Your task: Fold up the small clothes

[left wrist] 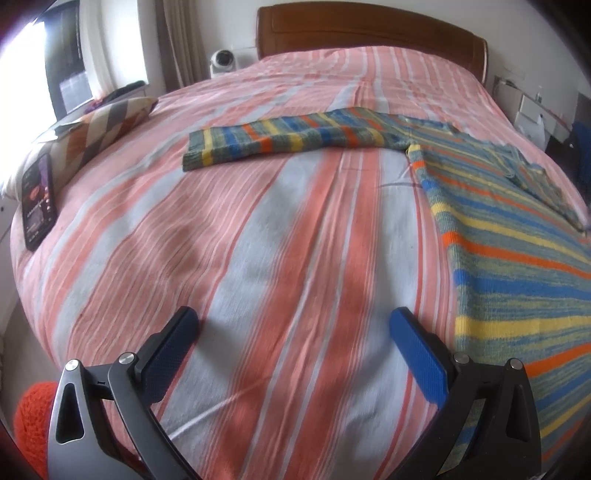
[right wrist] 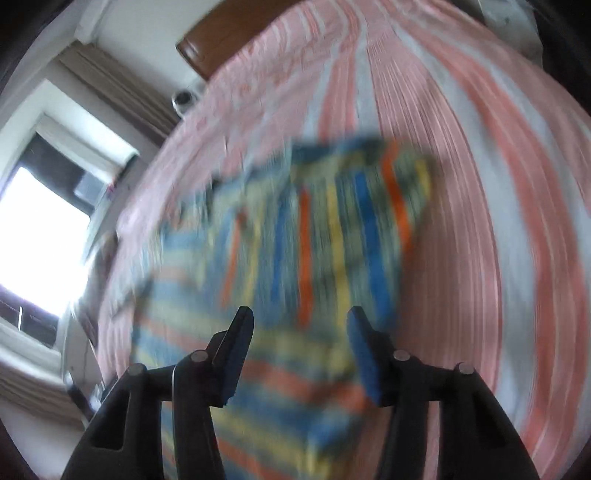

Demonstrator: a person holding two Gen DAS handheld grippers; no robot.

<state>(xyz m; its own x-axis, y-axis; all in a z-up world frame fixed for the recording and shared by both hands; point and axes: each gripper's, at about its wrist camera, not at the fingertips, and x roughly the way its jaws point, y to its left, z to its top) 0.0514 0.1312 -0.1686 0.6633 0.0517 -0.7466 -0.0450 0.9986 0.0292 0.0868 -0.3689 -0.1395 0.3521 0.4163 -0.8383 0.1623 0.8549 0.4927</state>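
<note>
Your left gripper [left wrist: 293, 325] hangs over bare bed [left wrist: 258, 240], jaws spread and holding nothing; the sweater [left wrist: 517, 258] lies to its right, body running away from you and one sleeve [left wrist: 288, 142] stretched flat leftward across the bed, farther off. Your right gripper [right wrist: 299, 325] is nearer the cloth: jaws spread, empty, directly above a folded-over part, though blur hides the detail there. The sweater is a knit in blue, yellow, orange and grey-green stripes.

a big bed [left wrist: 258, 229] with pink stripes, a brown headboard [left wrist: 369, 33], white walls, and a bright window [left wrist: 22, 74].
</note>
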